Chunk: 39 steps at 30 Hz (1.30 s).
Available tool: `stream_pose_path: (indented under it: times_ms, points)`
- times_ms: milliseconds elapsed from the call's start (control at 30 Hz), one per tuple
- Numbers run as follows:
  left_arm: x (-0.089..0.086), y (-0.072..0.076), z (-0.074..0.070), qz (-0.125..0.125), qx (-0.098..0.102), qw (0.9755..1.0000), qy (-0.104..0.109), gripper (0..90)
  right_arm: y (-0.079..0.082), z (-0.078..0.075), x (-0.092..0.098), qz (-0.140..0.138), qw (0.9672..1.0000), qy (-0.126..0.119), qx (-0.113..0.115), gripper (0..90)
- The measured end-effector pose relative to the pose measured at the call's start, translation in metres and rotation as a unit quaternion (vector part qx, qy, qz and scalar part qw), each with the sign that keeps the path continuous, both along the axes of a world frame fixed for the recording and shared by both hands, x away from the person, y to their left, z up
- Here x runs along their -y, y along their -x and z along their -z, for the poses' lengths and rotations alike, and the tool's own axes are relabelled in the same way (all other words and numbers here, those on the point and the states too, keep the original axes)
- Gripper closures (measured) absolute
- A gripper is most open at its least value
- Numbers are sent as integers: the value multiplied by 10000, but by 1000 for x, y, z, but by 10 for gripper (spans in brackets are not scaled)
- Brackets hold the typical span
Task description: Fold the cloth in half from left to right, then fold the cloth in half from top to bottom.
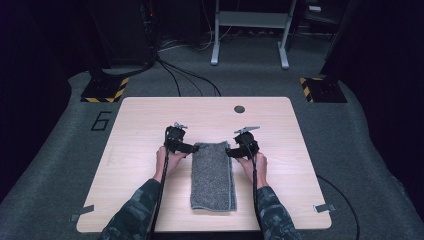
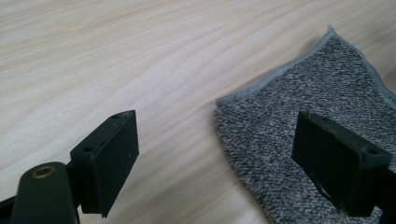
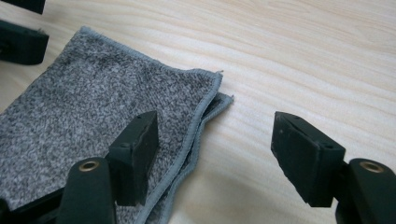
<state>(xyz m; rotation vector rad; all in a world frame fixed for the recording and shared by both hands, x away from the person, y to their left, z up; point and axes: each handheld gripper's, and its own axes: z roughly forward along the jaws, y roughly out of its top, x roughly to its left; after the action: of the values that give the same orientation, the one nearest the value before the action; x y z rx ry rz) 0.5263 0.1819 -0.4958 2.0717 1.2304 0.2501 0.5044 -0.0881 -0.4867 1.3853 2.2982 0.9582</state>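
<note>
Both tools, left tool and right tool, gape astride the folded towel's far corners.

Both forearms reach forward; left gripper and right gripper face inward, jaws apart and gripping nothing, apparently held low.

The person wears long sleeves in a dark camouflage pattern. Both the left gripper and the right gripper are black, each with a thin black cable, small screw holes in the rectangular jaws, and a brass-coloured rivet at the joint.
</note>
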Motion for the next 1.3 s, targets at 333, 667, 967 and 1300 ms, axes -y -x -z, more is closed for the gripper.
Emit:
stream_pose_path:
  times_ms: [333,667,967,1300]
  points:
    - [11,-9,7,4,-188,9998,14,163,-20,8,-10,-49,9998,-14,-214,289]
    - [14,-13,11,-5,-198,9998,50,390,-41,17,-18,124,9984,-6,-558,487]
    - [15,-11,13,125,-181,9998,23,775,-36,19,-18,54,9987,-135,-496,784]
    - [15,-10,11,223,-133,9996,73,870,-30,22,-11,-72,9976,-445,-517,865]
